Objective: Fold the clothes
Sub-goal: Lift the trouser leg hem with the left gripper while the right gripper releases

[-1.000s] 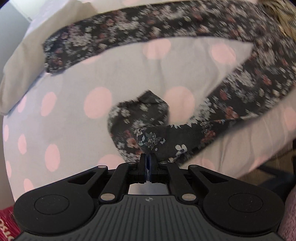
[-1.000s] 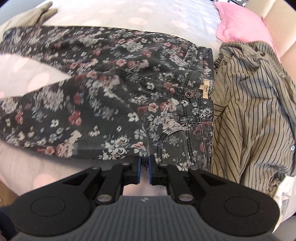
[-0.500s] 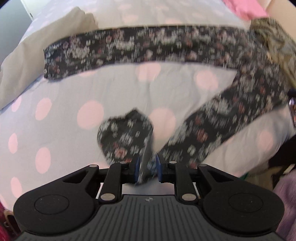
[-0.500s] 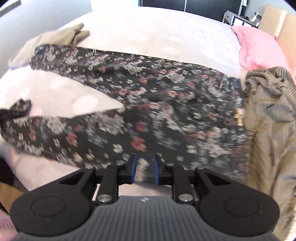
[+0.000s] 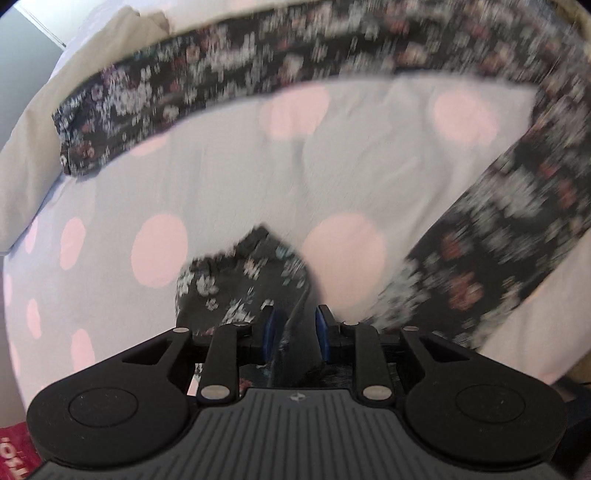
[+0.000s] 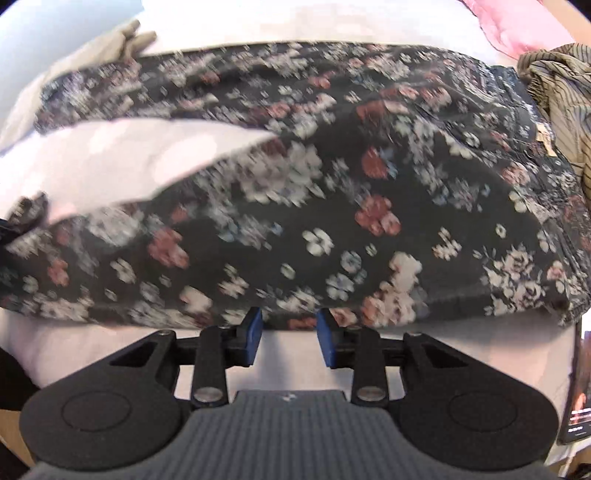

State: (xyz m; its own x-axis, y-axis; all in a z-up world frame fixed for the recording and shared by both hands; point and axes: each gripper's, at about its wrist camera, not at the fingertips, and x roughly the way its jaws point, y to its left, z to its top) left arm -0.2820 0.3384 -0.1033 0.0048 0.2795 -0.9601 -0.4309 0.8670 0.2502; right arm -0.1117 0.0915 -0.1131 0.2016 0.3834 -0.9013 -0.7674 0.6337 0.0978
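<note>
left gripper point(image 5: 294, 334): jaws opening; near leg cuff of floral trousers point(image 5: 243, 280) hanging slack between pads
right gripper point(image 6: 289, 336): jaws opening; nothing between them, hovering at trousers' near edge
floral trousers: lying spread across polka-dot bedspread point(image 5: 229, 177); striped shirt point(image 6: 557, 92) bunching far right

Polka-dot bedspread point(image 5: 229, 177), pink pillow point(image 6: 517, 22) (far corner)

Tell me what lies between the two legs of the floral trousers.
Only bare bedsheet, pale with pink dots, lies between the legs of the floral trousers. The left wrist view shows it best; the right wrist view shows it at left.
</note>
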